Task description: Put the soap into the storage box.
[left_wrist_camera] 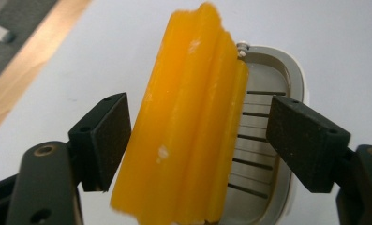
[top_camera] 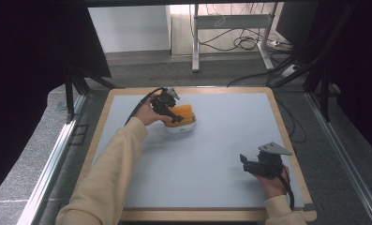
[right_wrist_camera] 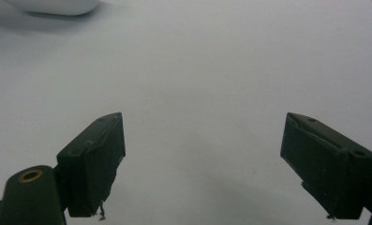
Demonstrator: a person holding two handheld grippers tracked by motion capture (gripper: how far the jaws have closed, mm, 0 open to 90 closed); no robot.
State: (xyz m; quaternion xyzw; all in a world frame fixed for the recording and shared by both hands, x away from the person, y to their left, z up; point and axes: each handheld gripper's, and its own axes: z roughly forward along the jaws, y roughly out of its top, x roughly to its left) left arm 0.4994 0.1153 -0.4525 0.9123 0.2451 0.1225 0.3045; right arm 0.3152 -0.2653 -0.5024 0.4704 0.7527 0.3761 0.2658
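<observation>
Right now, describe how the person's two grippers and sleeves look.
Both the left gripper and the right gripper are black with blocky rectangular jaws, each trailing a black cable. A grey three-cornered plate tops the right one. The long sleeves are cream-coloured.

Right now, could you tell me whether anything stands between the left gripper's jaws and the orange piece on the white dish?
Nothing visible does. The left gripper is open, with its jaws on either side of the orange ridged piece, which rests on the white slotted dish. The right gripper is far off.
</observation>
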